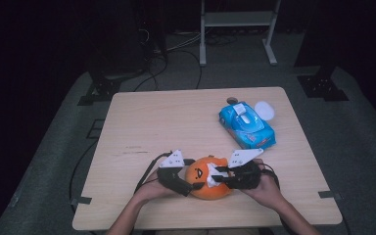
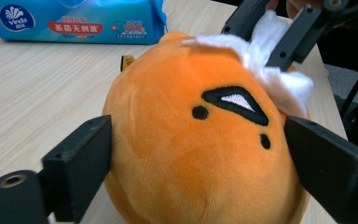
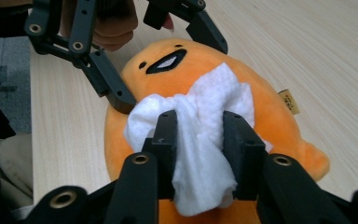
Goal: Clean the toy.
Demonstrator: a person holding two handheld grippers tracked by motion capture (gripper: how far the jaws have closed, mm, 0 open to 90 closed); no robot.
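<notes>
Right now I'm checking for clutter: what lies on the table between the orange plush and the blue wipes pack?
Nothing: bare table between orange plush and blue wipes pack, seen in the high view.

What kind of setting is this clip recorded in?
Probably a lab or recording studio rather than a home: a lone wooden table on grey floor matting, dark surroundings, cables trailing across the floor, and black stand bases beside the table.
</notes>
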